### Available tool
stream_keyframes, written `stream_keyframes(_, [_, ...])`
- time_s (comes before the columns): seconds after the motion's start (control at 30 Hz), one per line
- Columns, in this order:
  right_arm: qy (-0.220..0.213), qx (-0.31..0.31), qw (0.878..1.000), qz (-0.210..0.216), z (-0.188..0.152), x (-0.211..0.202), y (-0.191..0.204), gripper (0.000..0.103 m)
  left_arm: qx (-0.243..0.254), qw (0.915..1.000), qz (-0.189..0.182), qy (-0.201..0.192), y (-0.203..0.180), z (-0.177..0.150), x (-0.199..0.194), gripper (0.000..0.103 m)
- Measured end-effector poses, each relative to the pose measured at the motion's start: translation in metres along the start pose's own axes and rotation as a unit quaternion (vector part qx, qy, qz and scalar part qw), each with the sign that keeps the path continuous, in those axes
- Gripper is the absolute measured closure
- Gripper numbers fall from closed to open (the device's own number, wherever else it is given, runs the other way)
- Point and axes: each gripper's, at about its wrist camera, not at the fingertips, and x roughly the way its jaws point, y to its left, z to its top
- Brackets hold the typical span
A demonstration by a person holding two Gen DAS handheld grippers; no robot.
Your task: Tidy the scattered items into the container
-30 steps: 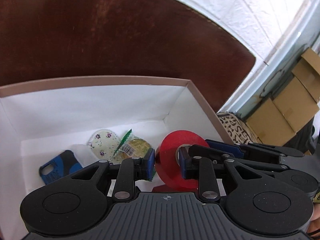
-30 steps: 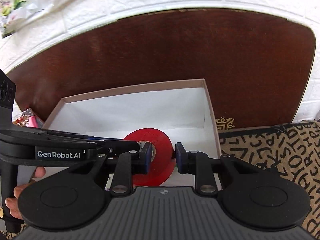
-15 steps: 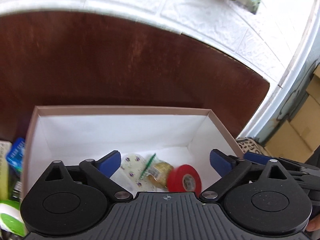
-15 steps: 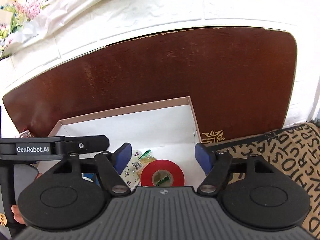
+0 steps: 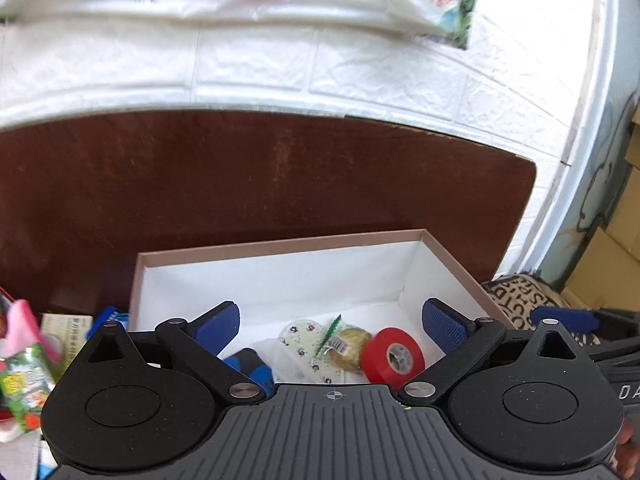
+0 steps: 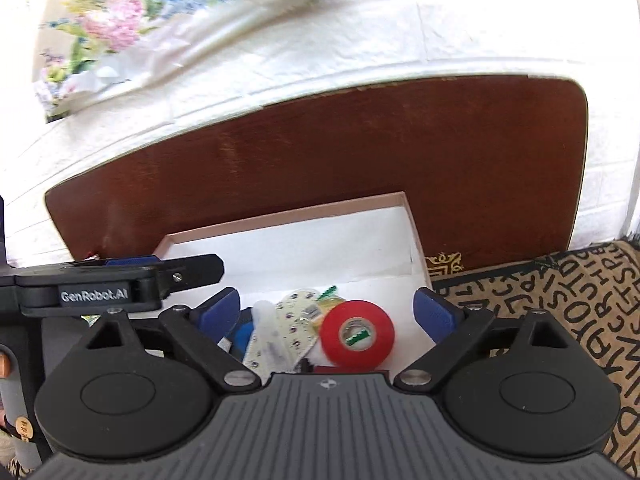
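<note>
A white box with a pink-brown rim (image 5: 280,245) (image 6: 288,218) stands on a dark wooden table. In it lie a red tape roll (image 5: 392,355) (image 6: 357,334), a flowered white pouch (image 5: 306,338) (image 6: 290,322), a yellow wrapped snack (image 5: 347,343) and a blue-black phone case (image 5: 250,364). My left gripper (image 5: 332,322) is open and empty above the box's near side. My right gripper (image 6: 327,308) is open and empty above the box, over the tape roll. The left gripper's side (image 6: 120,280) shows in the right wrist view.
Loose packets (image 5: 24,376), a pink item and a blue item (image 5: 106,318) lie left of the box. A letter-printed cloth (image 6: 560,312) lies to its right. Cardboard boxes (image 5: 612,256) stand at far right. A white brick wall and flowered sheet are behind.
Both grippers let go of the red tape roll, opened wide and rose back from the box. The roll now lies flat in the box.
</note>
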Motion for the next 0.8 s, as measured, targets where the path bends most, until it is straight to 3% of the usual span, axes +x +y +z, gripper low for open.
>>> stream_keyframes(0.5, [-0.044, -0.033, 0.998, 0.015, -0.038, -0.088, 0.05, 0.001, 0.032, 0.995, 0.06, -0.073, -0.019, -0.041, -0.112, 0.0])
stream_keyframes(0.8, [-0.059, -0.086, 0.994, -0.031, -0.082, -0.131, 0.082, 0.001, 0.019, 0.9908, 0.107, -0.082, -0.02, -0.087, -0.172, 0.0])
